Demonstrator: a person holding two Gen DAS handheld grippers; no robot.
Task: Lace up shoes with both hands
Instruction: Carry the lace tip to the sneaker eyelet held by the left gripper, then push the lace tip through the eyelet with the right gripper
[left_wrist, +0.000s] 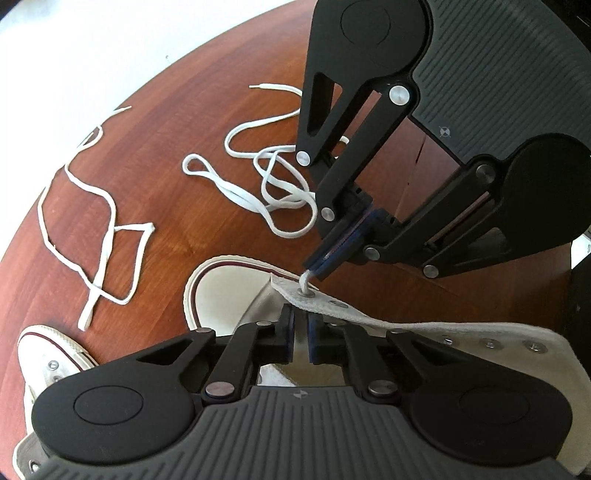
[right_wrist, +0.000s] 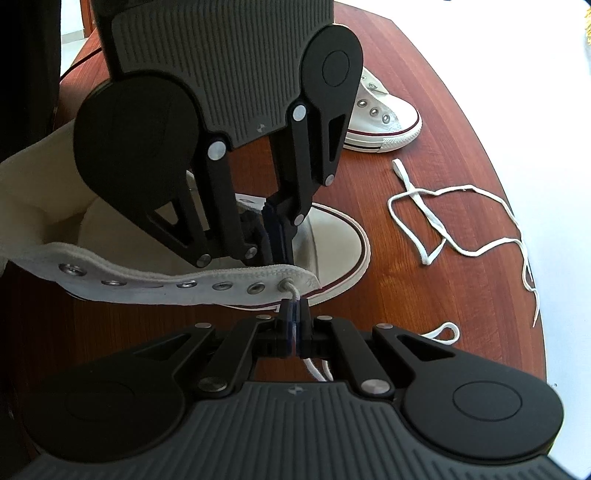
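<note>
The right gripper (right_wrist: 294, 325) is clenched tight on the white lace (right_wrist: 291, 291), pinching it just where it comes out of the end eyelet (right_wrist: 285, 285) of the high-top shoe (right_wrist: 122, 266) lying on the wooden table (right_wrist: 424, 295). Just beyond, the left gripper (right_wrist: 275, 236) reaches down inside the shoe's opening behind that eyelet flap; its pads sit almost together, though whether anything is caught between them is hidden by the canvas. Out past the toe cap a second lace (left_wrist: 107, 236) sprawls loose on the table, the threaded lace's slack (left_wrist: 273, 184) coils nearby, and the other shoe (right_wrist: 380, 118) waits at the far side.
</note>
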